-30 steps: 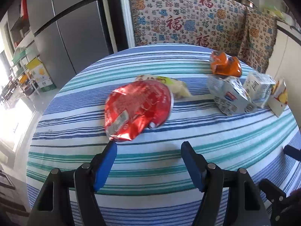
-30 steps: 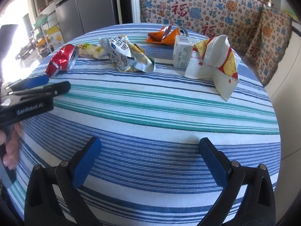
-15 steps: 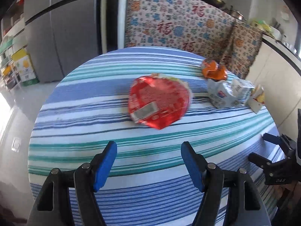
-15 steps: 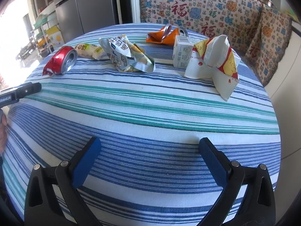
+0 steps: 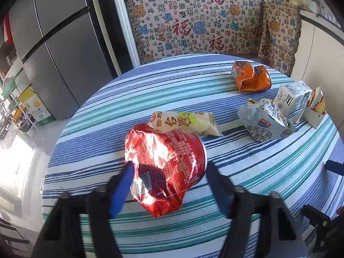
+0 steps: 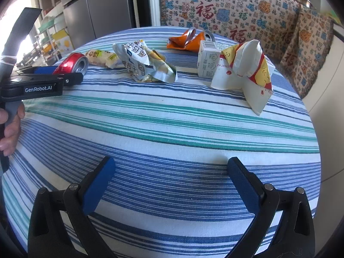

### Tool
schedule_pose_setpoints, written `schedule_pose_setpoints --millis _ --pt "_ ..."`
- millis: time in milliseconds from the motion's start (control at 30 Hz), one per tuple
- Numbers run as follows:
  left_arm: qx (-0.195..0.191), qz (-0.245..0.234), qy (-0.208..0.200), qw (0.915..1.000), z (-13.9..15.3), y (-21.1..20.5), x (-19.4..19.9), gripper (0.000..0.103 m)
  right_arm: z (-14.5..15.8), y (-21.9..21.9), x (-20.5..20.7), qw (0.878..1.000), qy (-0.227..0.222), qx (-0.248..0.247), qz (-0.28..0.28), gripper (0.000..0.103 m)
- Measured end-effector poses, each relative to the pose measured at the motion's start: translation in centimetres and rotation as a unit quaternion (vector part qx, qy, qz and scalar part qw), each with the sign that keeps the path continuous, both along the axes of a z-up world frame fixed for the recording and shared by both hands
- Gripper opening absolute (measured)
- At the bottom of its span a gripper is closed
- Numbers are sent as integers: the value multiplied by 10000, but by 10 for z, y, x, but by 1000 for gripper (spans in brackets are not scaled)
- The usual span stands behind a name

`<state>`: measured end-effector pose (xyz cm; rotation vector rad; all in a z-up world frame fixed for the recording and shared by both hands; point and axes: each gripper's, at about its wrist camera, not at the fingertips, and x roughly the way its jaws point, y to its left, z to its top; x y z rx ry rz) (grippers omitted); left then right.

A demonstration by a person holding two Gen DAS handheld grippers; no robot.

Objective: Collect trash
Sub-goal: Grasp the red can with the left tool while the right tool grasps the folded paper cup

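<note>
A crushed red aluminium can [image 5: 165, 167] with a shiny crumpled body lies on its side in the lower centre of the left wrist view, on a round table covered by a blue, teal and white striped cloth [image 5: 268, 167]. The left gripper [image 5: 168, 167] has the can between its blue-padded fingers; its jaws are closing around it, the left pad at the can's dented side, the right pad at its rim, though whether they already press on it cannot be told. In the right wrist view the same can shows at the middle left, beside that gripper's black body and the person's hand [image 6: 9, 126] on its handle.

Just behind the can lies a pale yellow-green snack wrapper [image 5: 185, 122]. To the right are a crumpled silver-white foil packet [image 5: 264, 122], a white milk carton [image 5: 293, 99], a white and yellow-red paper bag [image 5: 316, 109], and further back a crushed orange can [image 5: 251, 78].

The right gripper [image 6: 169, 182] hovers over bare cloth in the lower frame, jaws wide apart, nothing between them.
</note>
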<state>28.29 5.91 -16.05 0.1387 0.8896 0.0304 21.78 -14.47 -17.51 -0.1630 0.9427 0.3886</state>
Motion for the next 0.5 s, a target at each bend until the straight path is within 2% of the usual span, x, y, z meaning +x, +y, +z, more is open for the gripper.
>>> schedule_pose_setpoints --millis 67,200,367,500 --pt "85 -90 -177 9998 8 -2 -10 46 0 0 0 10000 0 0 0 103" --pt "-110 -174 -311 9993 17 3 -26 38 0 0 0 10000 -1 0 -1 103" --pt "-673 -226 -374 9968 26 17 -53 36 -1 0 1 10000 -2 1 -2 103" --pt "-898 -270 -397 9948 28 16 -69 35 -1 0 1 10000 -1 6 -4 103"
